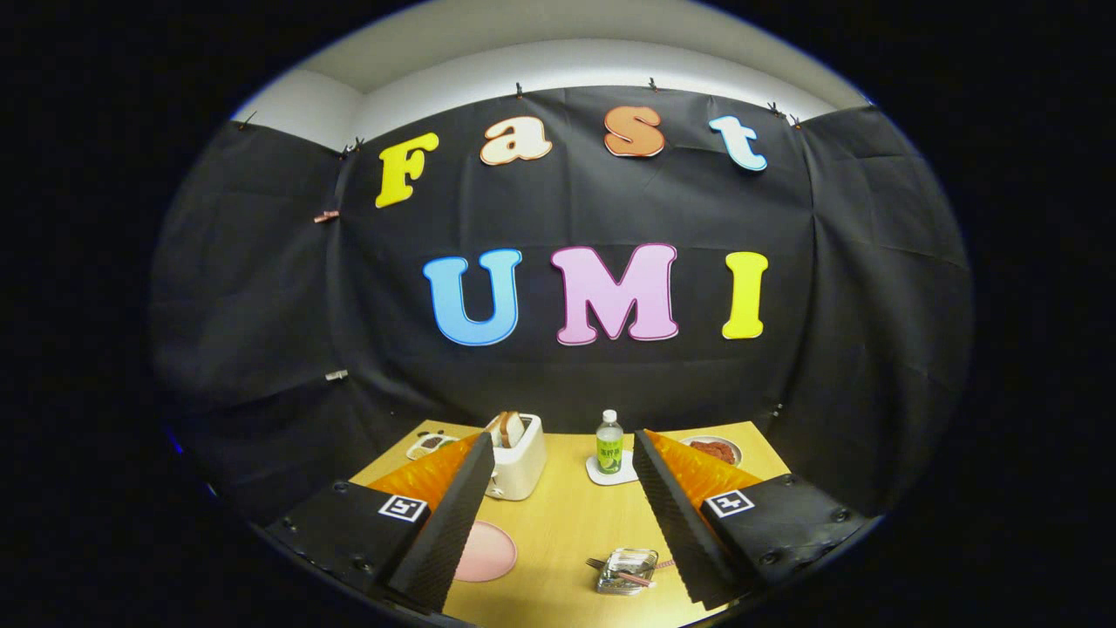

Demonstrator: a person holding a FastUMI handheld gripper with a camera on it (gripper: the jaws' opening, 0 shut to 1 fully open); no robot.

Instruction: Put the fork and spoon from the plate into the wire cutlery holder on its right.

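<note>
My gripper (561, 440) is open and held high above a wooden table (567, 523), with nothing between its wide-spread fingers. Below, between the fingers, sits the wire cutlery holder (626, 571). Cutlery lies across it: dark fork tines (595, 563) poke out on its left side, and a pink handle (643, 577) shows inside. To the holder's left lies a round pink plate (488, 551), partly hidden behind my left finger (453, 515). The part of the plate I can see is bare.
A white toaster (516, 462) with bread in it stands at the tip of my left finger. A green-labelled bottle (609, 440) stands on a white coaster (610, 474). A dish of red food (715, 449) sits far right, a small dish (427, 446) far left.
</note>
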